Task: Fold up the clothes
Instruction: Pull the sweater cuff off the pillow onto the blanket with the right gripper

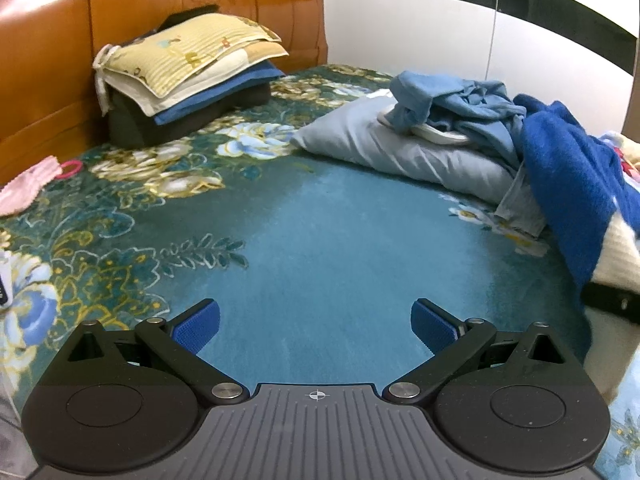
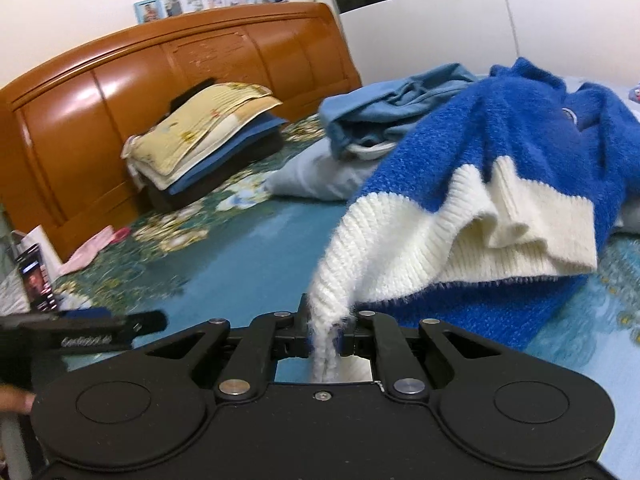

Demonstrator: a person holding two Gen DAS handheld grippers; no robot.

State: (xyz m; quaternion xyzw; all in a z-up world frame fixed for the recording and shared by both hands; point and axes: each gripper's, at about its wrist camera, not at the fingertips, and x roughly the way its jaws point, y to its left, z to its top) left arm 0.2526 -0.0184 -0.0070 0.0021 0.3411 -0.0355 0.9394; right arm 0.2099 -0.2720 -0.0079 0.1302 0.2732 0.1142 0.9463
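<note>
Fuzzy knit sweater (image 2: pixel 500 128) with ribbed white hem, glossy wooden headboard (image 2: pixel 160 80), matt black plastic tongs (image 2: pixel 325 336)

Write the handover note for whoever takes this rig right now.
Right gripper: shut on the white ribbed hem of the blue-and-white sweater, which drapes over the clothes pile on the bed.
Left gripper: open, holding nothing, above the bare teal bedspread.
Light blue garment: crumpled on the grey pillow.
Done: sweater gripped; nothing folded.
Left: spread the sweater flat, fold it, probably then the blue garment.
</note>
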